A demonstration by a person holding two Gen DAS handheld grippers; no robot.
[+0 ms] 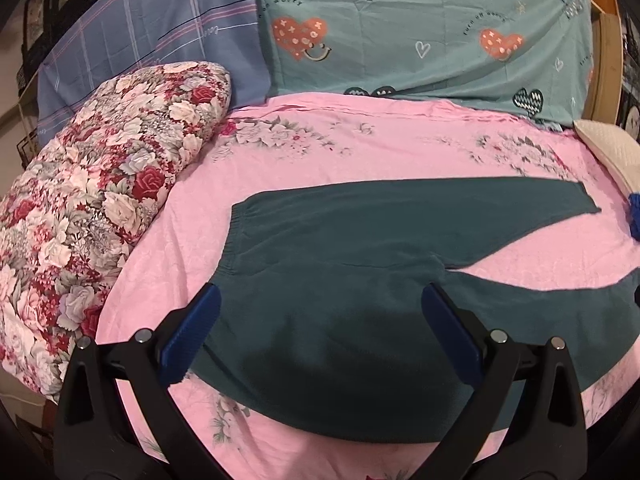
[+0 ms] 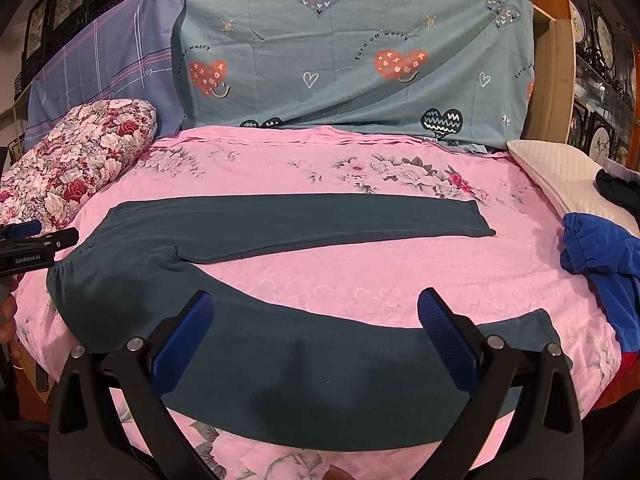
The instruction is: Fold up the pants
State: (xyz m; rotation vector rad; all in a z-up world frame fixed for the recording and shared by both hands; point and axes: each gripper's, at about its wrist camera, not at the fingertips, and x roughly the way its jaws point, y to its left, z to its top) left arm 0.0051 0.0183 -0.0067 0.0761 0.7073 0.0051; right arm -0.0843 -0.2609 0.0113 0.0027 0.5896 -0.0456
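Note:
Dark teal pants (image 1: 340, 264) lie flat on the pink floral bed sheet (image 1: 360, 148), waistband to the left, two legs spread apart to the right. My left gripper (image 1: 320, 300) is open and empty, hovering over the waist and seat area. In the right wrist view the pants (image 2: 280, 224) show both legs; my right gripper (image 2: 314, 308) is open and empty above the near leg (image 2: 360, 356). The left gripper (image 2: 28, 240) also shows at the left edge of the right wrist view, by the waistband.
A rolled floral quilt (image 1: 100, 200) lies at the left. Teal heart-print and purple plaid sheets (image 2: 340, 60) hang behind the bed. A white pillow (image 2: 568, 176) and a blue garment (image 2: 600, 256) lie at the right edge.

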